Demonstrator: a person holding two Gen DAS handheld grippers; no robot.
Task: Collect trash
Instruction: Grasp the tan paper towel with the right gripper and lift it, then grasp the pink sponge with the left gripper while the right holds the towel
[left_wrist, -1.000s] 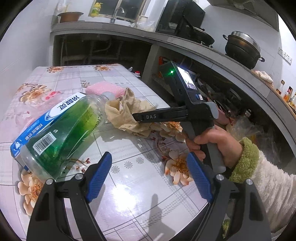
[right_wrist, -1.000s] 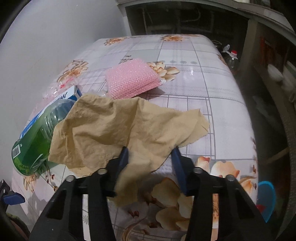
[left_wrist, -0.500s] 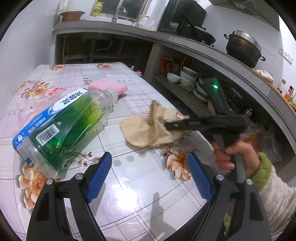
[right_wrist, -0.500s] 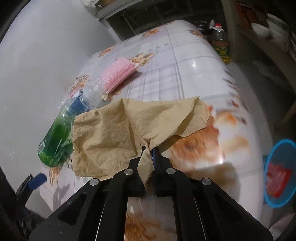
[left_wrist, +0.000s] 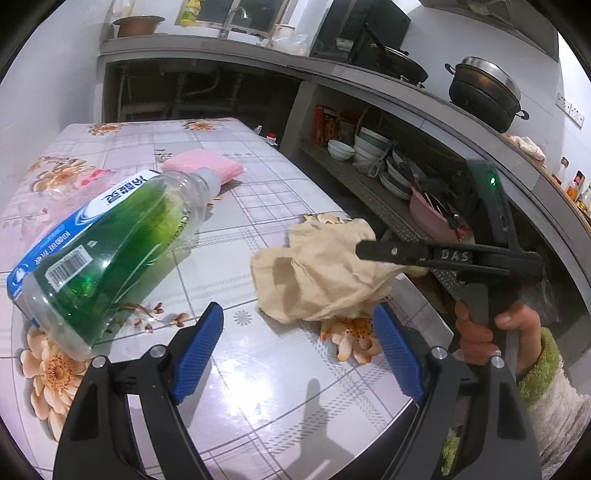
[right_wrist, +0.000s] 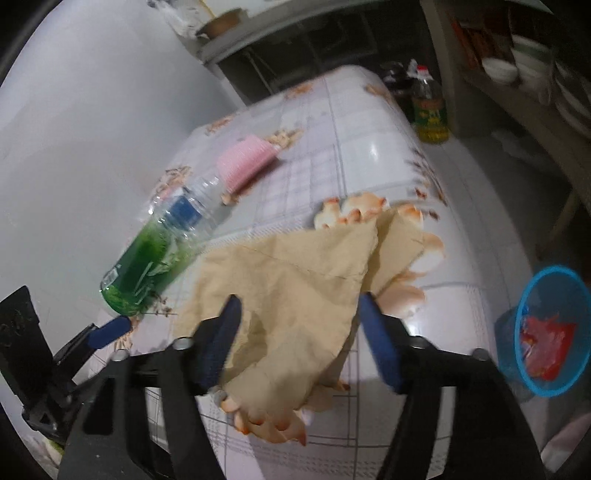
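Crumpled tan paper lies between the spreading fingers of the right gripper (right_wrist: 297, 332) at the table's near edge.

The paper (right_wrist: 295, 284) sits loose, its jaws opening, pads clear of it. The left gripper (left_wrist: 299, 343) hangs open and empty above the table (left_wrist: 258, 387); beyond its left finger lies a green bottle (left_wrist: 110, 251), farther off a pink sponge (left_wrist: 203, 166). A blue bin (right_wrist: 546, 328) stands right of the right fingers.
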